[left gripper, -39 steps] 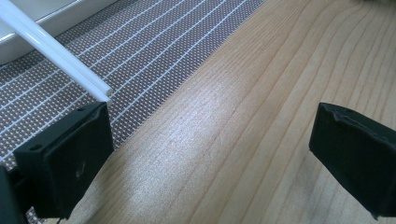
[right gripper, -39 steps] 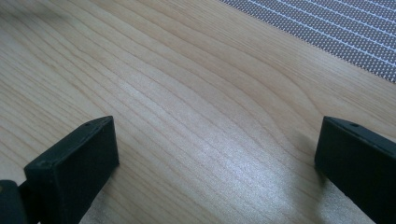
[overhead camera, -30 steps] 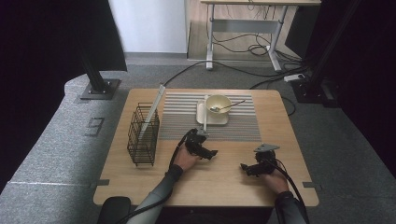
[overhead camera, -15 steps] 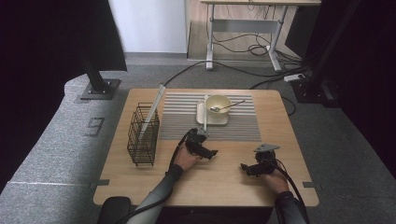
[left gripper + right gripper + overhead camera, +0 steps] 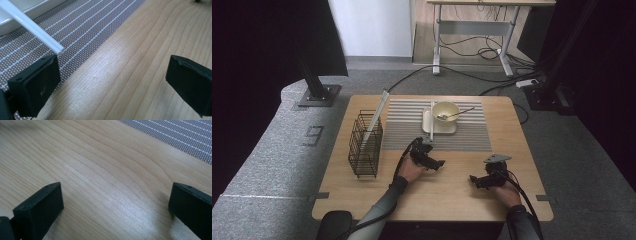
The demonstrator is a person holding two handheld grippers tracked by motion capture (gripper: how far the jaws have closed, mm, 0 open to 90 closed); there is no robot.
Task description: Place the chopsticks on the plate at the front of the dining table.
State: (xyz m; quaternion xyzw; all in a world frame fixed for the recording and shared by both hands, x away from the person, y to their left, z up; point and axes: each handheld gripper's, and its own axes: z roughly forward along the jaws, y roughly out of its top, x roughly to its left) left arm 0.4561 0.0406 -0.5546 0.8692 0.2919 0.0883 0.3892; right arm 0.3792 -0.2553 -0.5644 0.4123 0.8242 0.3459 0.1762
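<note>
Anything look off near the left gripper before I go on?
One thing: the white chopsticks lie propped on the plate, their tips overhanging the striped mat by the open left gripper. Nothing spilled or broken.

Thing: we see a white plate (image 5: 431, 123) standing on edge.
Look: thin and flat; in the left gripper view (image 5: 32, 28) we read its rim as two parallel ridges.
Pose: upright, edge-on to us.
Place: on the striped mat, touching the cream bowl's left side, just beyond our left gripper.
</note>
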